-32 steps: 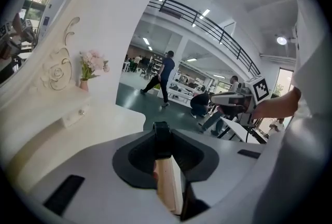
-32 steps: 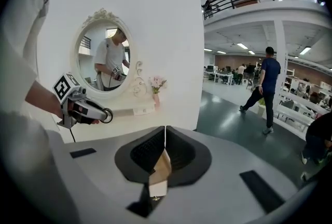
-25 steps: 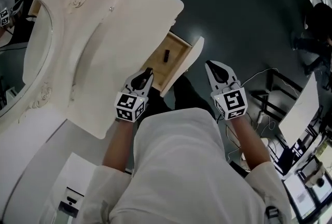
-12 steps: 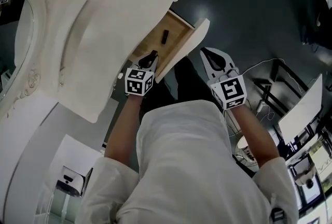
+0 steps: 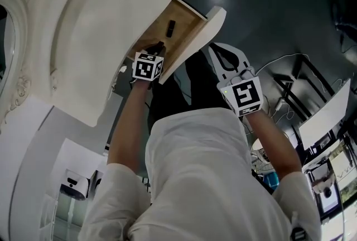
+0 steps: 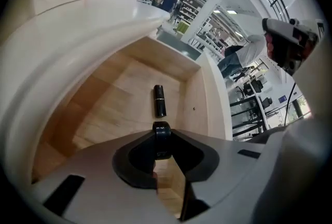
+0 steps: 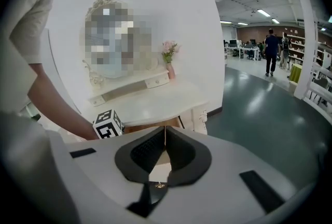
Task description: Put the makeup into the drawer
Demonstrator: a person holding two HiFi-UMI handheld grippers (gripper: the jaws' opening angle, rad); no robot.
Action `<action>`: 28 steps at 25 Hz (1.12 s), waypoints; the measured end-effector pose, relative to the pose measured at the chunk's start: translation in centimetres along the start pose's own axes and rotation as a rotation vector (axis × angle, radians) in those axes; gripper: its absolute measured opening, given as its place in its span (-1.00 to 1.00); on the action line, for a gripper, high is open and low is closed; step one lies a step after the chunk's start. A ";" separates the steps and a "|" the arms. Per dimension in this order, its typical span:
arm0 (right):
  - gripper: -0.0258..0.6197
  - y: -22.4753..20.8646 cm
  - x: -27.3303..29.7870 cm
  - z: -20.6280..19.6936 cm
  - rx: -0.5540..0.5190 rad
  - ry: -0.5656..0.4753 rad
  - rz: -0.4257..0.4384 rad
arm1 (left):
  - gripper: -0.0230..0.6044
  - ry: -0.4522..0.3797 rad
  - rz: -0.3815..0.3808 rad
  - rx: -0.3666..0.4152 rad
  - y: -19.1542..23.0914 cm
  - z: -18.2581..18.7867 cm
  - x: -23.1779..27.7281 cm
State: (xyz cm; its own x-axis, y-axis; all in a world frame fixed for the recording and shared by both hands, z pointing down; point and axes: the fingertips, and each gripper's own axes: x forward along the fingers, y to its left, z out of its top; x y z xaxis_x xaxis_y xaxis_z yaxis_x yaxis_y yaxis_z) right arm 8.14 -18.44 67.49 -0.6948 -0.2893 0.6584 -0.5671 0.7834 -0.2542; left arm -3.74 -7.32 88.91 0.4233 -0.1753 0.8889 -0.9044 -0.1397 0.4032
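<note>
The wooden drawer of the white vanity is pulled out. One black makeup tube lies on the drawer floor, and shows as a small dark stick in the head view. My left gripper reaches down into the drawer's near end. It is shut on a second black makeup tube, held just above the boards. My right gripper hangs outside the white drawer front, jaws shut with nothing in them.
The vanity carries an oval mirror and a vase of pink flowers. The tabletop overhangs the back of the drawer. Dark floor lies beyond; desks and cables stand at the right. People stand far off.
My left gripper has sunk from above the drawer's edge into the drawer, still holding the tube. The right gripper has dropped a little beside the drawer front.
</note>
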 end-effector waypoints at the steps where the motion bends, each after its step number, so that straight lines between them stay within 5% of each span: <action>1: -0.83 -0.1 0.1 -0.2 0.007 0.002 0.003 | -0.68 0.027 -0.003 0.001 0.1 -0.3 0.8; 10: -0.83 -0.4 0.7 -1.3 -0.095 0.002 0.028 | -0.66 0.167 -0.087 0.012 -1.2 -0.4 4.2; 15: -0.83 -1.2 0.9 -1.3 -0.066 0.007 0.034 | -0.26 0.176 -0.046 -0.002 -0.1 -0.2 4.0; 28: -0.83 -2.6 0.4 0.3 -0.076 -0.014 0.039 | -0.20 0.147 0.073 -0.036 1.3 0.1 0.6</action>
State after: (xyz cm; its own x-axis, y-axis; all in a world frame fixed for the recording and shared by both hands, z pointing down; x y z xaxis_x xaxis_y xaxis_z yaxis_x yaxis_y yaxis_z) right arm 9.16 -20.79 68.19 -0.7223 -0.2646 0.6390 -0.5045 0.8335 -0.2252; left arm -4.67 -7.67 90.01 0.3462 -0.0387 0.9373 -0.9350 -0.0958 0.3414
